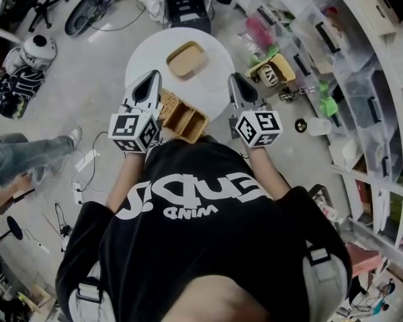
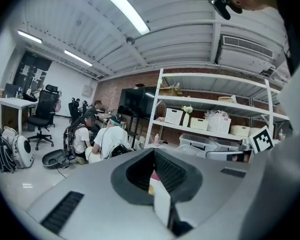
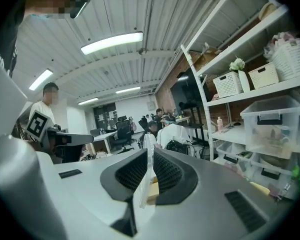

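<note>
Both pairs of jaws closed & empty: L gripper (image 1: 152, 78) hovers over the divided wicker box (image 1: 186, 119) at the round tabletop's (image 1: 211, 89) near edge, R gripper (image 1: 234, 79) near its right side, prob. so the 2 flank it.

basket (image 1: 183, 118) ahead (low), tray (image 1: 186, 60) beyond

A round white table (image 1: 211, 79) stands on a grey floor (image 1: 87, 72). Two things lie on the table: a shallow tan tray (image 1: 185, 60) toward its far side, and a divided wicker basket (image 1: 183, 118) at its near edge, partly over the rim. On the floor left of the table are a white helmet (image 1: 38, 49) and a dark bag (image 1: 13, 89). Just right of the table lies a yellow tray (image 1: 274, 72), and beyond it a white bottle (image 1: 318, 126).
</note>
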